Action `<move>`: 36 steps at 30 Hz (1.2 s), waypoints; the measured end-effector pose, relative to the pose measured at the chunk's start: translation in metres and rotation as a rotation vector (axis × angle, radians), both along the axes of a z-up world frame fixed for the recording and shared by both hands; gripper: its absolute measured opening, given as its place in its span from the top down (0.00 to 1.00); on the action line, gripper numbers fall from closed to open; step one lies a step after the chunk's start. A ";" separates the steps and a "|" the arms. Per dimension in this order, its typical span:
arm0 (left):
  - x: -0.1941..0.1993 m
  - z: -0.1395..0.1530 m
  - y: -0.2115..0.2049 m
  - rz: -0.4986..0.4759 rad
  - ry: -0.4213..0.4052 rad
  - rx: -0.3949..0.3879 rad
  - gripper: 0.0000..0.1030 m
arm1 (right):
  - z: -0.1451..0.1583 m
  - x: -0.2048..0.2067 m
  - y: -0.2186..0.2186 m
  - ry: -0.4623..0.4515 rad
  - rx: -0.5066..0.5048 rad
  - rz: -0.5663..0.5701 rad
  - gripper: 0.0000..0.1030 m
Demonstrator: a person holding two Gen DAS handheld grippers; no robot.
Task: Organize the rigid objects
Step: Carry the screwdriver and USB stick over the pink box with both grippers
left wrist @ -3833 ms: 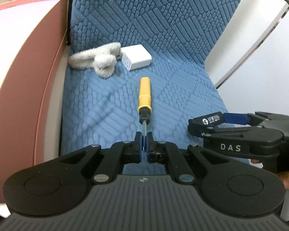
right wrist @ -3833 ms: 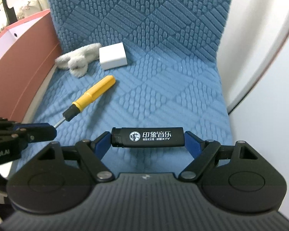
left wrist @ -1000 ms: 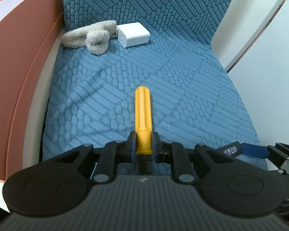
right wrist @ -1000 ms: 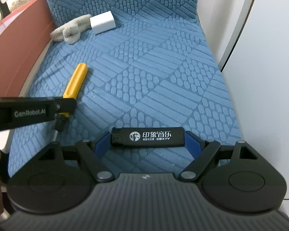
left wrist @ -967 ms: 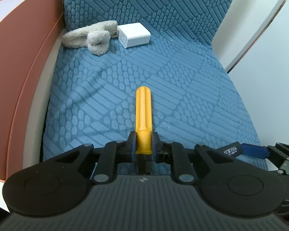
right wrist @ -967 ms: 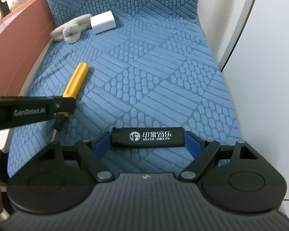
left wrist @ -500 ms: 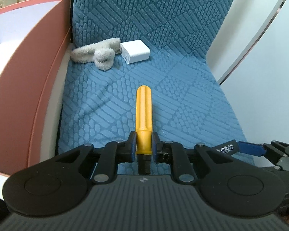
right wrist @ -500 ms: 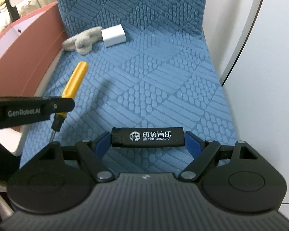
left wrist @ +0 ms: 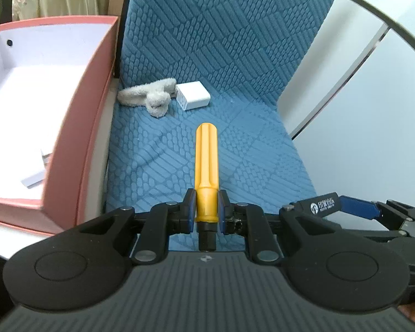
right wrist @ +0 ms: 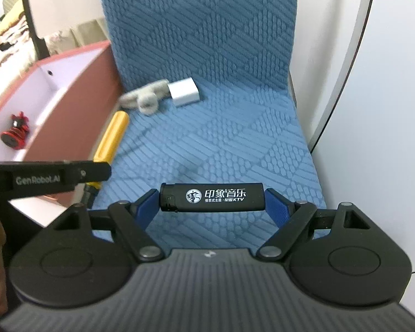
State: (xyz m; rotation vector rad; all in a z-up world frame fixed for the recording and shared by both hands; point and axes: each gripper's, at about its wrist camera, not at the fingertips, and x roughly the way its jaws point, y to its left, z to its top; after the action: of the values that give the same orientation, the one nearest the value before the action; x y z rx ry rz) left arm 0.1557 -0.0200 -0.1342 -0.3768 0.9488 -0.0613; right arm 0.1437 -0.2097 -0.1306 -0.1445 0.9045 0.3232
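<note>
The screwdriver [left wrist: 206, 166] has a yellow handle; the lighter [right wrist: 211, 196] is black with white print. The chair [left wrist: 221, 63] is blue with a woven check pattern, the box [left wrist: 77, 127] red outside and white inside, the charger [left wrist: 193, 99] white, the fluffy toy [left wrist: 152, 96] grey.

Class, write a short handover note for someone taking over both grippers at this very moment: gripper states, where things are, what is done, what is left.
Left gripper: shut on the yellow screwdriver, handle pointing away, above the blue chair seat.
Right gripper: shut on the black lighter, gripped end to end, crosswise.
Pink box, left of the chair: holds a small red thing and a white piece.
On the seat: white charger, grey fluffy thing.
Left to do, probably: put both held items in the box, then the charger.
</note>
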 end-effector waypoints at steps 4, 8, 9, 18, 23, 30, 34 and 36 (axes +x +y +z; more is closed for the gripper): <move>-0.015 0.019 0.005 -0.010 -0.018 -0.009 0.82 | 0.016 -0.010 0.007 -0.025 0.013 0.004 0.18; -0.027 0.033 0.011 -0.007 -0.038 -0.025 0.82 | 0.031 -0.018 0.016 -0.052 0.019 0.021 0.18; -0.029 0.036 0.014 -0.006 -0.042 -0.030 0.82 | 0.034 -0.019 0.019 -0.058 0.021 0.026 0.18; -0.050 0.058 0.034 0.023 -0.095 -0.012 0.82 | 0.056 -0.029 0.046 -0.093 0.050 0.066 0.18; -0.060 0.063 0.053 0.061 -0.110 -0.013 0.82 | 0.062 -0.029 0.069 -0.113 0.055 0.109 0.18; -0.074 0.071 0.091 0.128 -0.120 -0.014 0.81 | 0.068 -0.033 0.109 -0.122 0.079 0.181 0.18; -0.087 0.078 0.113 0.182 -0.132 -0.011 0.81 | 0.071 -0.034 0.130 -0.123 0.094 0.222 0.18; -0.091 0.079 0.123 0.206 -0.129 -0.011 0.81 | 0.071 -0.034 0.140 -0.118 0.097 0.240 0.18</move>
State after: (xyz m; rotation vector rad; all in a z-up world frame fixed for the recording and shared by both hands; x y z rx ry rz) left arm 0.0648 0.1032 -0.0554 -0.4730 0.7782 0.0961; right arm 0.1097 -0.0700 -0.0596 -0.1810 0.7539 0.5751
